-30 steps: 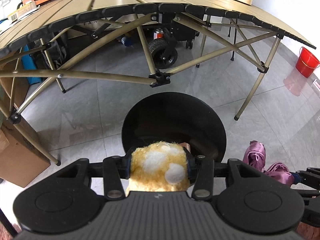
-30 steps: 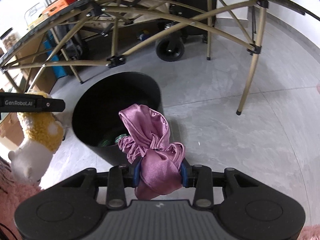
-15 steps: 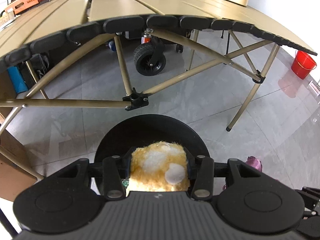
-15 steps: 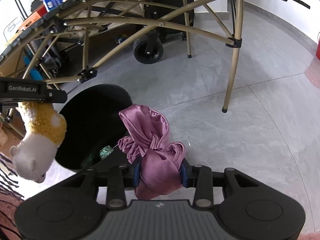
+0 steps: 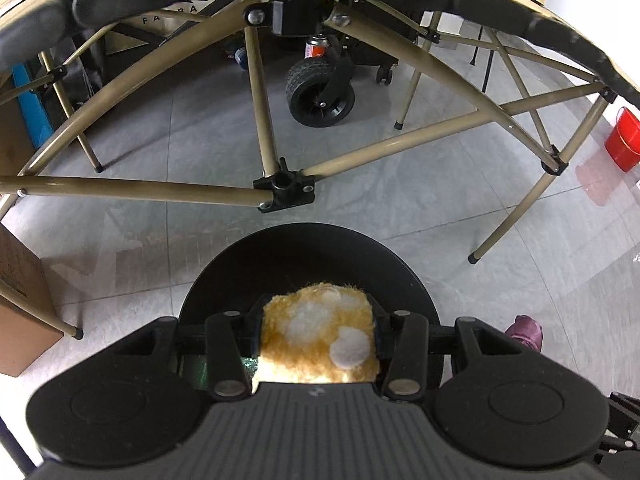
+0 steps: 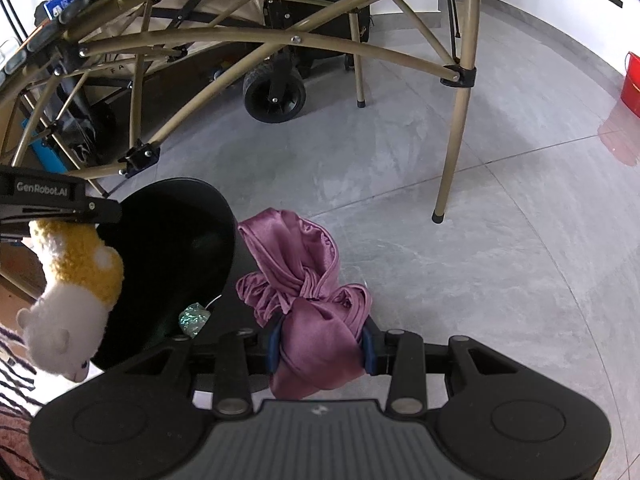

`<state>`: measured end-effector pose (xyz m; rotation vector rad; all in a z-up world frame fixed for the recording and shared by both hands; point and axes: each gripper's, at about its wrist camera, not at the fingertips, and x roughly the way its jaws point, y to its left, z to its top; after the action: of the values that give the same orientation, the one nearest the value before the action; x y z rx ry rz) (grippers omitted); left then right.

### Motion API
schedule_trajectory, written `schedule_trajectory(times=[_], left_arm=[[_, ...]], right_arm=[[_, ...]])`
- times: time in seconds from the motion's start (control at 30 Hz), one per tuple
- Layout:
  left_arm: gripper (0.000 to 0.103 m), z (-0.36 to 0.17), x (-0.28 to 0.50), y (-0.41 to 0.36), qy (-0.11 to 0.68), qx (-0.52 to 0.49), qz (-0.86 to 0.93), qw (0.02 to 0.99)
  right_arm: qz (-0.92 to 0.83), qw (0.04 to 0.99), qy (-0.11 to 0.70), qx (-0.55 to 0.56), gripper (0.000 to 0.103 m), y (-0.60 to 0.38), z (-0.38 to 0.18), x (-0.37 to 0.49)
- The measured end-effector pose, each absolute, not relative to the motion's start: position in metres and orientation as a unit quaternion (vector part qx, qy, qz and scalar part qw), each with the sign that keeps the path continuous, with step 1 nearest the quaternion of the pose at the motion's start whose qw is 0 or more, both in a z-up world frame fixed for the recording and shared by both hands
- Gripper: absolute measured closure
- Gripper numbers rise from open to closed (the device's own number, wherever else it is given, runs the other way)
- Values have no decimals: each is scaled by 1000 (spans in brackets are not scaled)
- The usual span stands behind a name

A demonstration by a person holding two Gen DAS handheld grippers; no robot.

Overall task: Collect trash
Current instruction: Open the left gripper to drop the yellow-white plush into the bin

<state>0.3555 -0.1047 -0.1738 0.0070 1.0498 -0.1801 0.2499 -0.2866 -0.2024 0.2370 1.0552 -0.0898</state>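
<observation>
- Left wrist view: left gripper clamped on plush toy, yellow-orange fur with white patches; jaws closed against both sides of it; held directly above open mouth of black bin; glimpse of green glittery scrap inside bin, low left.
- Same view: purple cloth visible just right of bin, partly hidden by gripper body; folding table frame spanning upper half; black wheel beyond it on grey floor; red bucket at far right; cardboard box at left edge.
- Right wrist view: right gripper closed on cloth, knotted bundle pinched between blue pads; bundle just beside bin rim, right of it, not over the opening.
- Same view: toy hanging head down from left gripper over left part of bin; white face lowest; scrap inside bin near its near wall; bucket at right edge; wheel behind table legs.
</observation>
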Motion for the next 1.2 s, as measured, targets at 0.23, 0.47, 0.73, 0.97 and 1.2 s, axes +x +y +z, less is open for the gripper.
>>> schedule_trajectory(times=[0.23,0.47,0.73,0.97,1.2], left_arm=[[51,-180,364,-107,518,12,-75,852],[4,-186,368,-99,549,-2,-48,834],[0,-194,364,-100,585,6,-46,810],[0,-196,360,-103,606,13,-51,794],[0,-195,350,-106,617,19,-61,784]], right_arm=[[-41,855,505,115,66,-286,-205,256],[-38,855,504,117,66,-286,-205,255],[-35,857,502,115,66,-285,-203,255],[-36,858,500,114,66,-285,-202,255],[-30,861,496,108,66,-282,-199,251]])
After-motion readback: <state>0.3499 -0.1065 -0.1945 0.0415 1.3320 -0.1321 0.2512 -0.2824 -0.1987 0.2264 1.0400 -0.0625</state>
